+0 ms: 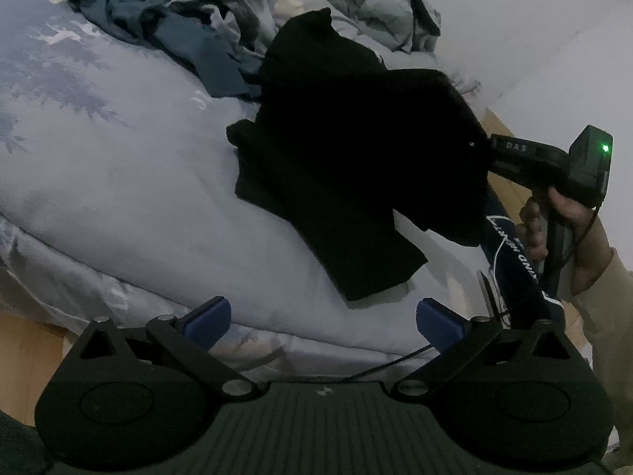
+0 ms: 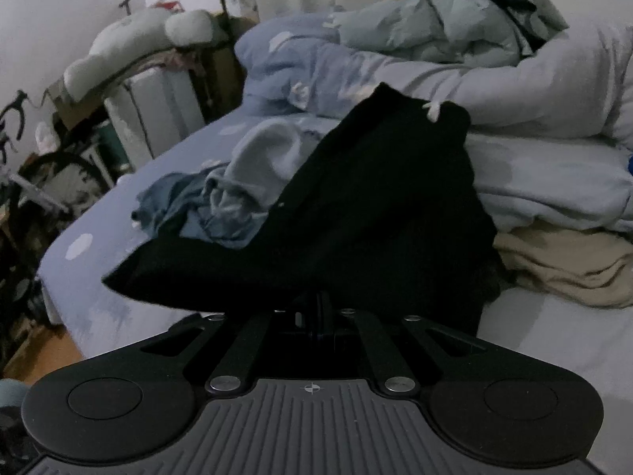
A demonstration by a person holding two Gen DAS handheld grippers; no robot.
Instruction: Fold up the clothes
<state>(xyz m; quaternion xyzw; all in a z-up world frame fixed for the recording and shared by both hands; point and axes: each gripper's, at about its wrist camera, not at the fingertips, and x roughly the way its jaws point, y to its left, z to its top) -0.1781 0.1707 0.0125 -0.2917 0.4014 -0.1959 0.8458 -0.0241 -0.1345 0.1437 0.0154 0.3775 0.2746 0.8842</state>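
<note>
A black garment (image 1: 348,150) lies crumpled on the pale blue bed (image 1: 130,182), its right edge lifted. My right gripper (image 1: 488,154), held by a hand (image 1: 569,213), is shut on that edge. In the right wrist view the black garment (image 2: 379,213) drapes over the closed jaws of my right gripper (image 2: 316,301) and hides the fingertips. My left gripper (image 1: 323,318) stands open near the bed's front edge, its blue pads (image 1: 209,316) wide apart with nothing between them, short of the garment's lower hem.
A heap of blue and grey clothes (image 1: 178,35) lies behind the black garment. A rumpled duvet (image 2: 494,75) and folded beige cloth (image 2: 569,265) fill the bed's right side. Cluttered furniture and a clothes rack (image 2: 130,91) stand to the left of the bed.
</note>
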